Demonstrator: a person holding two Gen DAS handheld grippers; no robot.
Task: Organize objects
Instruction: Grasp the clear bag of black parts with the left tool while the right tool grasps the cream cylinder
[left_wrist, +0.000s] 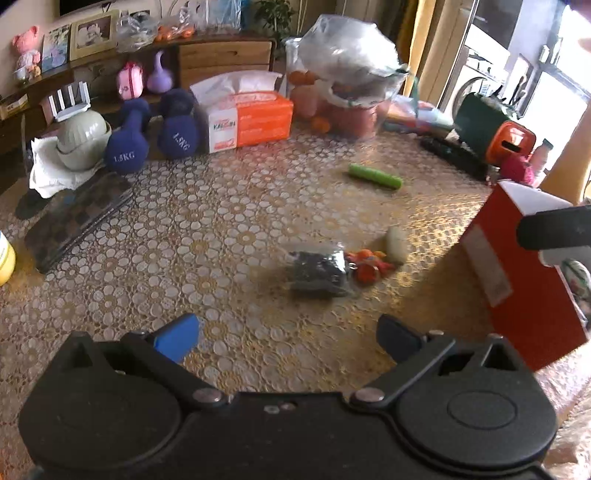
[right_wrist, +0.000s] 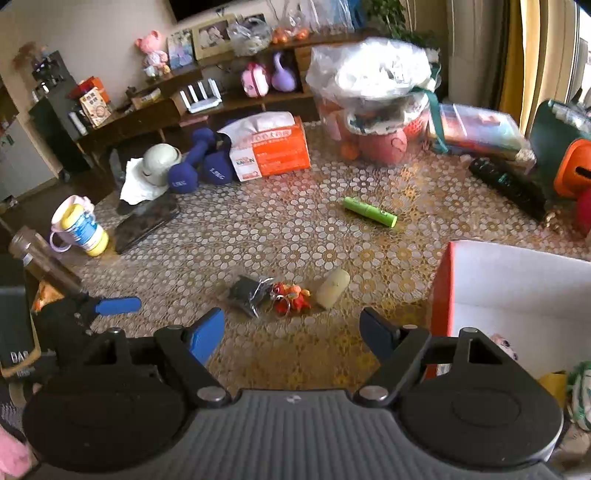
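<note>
A small clear bag of dark items (left_wrist: 319, 271) (right_wrist: 245, 293), an orange keychain toy (left_wrist: 369, 264) (right_wrist: 291, 295) and a cream oval piece (left_wrist: 396, 243) (right_wrist: 333, 288) lie together mid-table. A green tube (left_wrist: 375, 176) (right_wrist: 370, 211) lies farther back. An orange box (left_wrist: 517, 273) (right_wrist: 517, 295) with a white inside stands at the right, open on top, holding a few items. My left gripper (left_wrist: 288, 338) is open and empty, short of the bag. My right gripper (right_wrist: 293, 336) is open and empty, just short of the toy. The left gripper's blue finger (right_wrist: 118, 305) shows at left.
At the back of the patterned tablecloth (left_wrist: 221, 229) stand two blue dumbbells (left_wrist: 147, 136), an orange tissue box (left_wrist: 245, 118), a plastic-wrapped basket (left_wrist: 351, 88) and a green bag (left_wrist: 484, 122). A dark tray (left_wrist: 74, 221) and a yellow-lidded cup (right_wrist: 79, 225) sit at left.
</note>
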